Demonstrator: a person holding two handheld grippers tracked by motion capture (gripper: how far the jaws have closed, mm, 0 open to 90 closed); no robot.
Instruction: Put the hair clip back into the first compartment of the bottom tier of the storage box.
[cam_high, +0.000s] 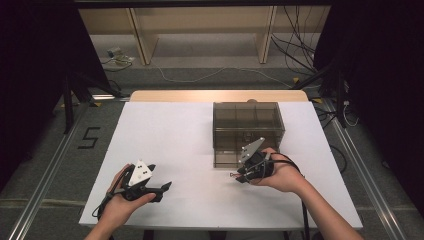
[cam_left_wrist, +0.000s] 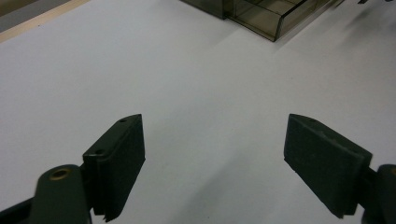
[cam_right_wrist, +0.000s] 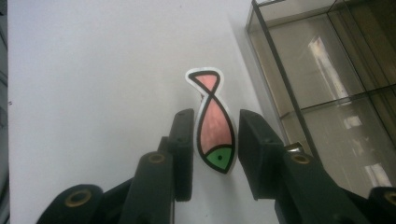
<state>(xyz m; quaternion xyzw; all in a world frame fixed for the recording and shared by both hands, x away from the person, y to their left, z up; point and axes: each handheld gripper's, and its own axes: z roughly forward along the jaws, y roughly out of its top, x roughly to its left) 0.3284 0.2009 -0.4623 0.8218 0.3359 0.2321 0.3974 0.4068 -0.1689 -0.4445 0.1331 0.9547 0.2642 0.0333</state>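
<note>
In the high view, two forearms are seen at the bottom edge. The left hand (cam_high: 118, 197) is wrapped around the left gripper (cam_high: 167, 187), which is held low over the white table (cam_high: 175, 140) near its front left part, its black jaws pointed to the right and spread apart. The right hand (cam_high: 282, 175) is wrapped around the right gripper (cam_high: 235, 176), held just in front of a smoky clear plastic box (cam_high: 247, 131) that stands right of the table's middle. A small coloured piece is seen at the jaw tips, too small to make out here. A "5" (cam_high: 89, 137) is marked on the floor left of the table. Cables (cam_high: 210, 74) lie on the floor behind the table, in front of wooden shelves (cam_high: 200, 30).

In the left gripper view, the two black jaws are seen wide apart with nothing between them, above bare white tabletop. A corner of the box (cam_left_wrist: 266, 18) is seen at the top.

In the right gripper view, a fish-shaped cut-out (cam_right_wrist: 212, 122) lies between the two jaws, which stand narrowly apart on either side of it. The fish has a pink body, a green head with a black dot for an eye, and a black outline with a white border. Whether the pads are pressed on it cannot be told. The divided compartments of the box (cam_right_wrist: 327, 70) are seen just to the right. No readable writing is seen on the fish or box.
</note>
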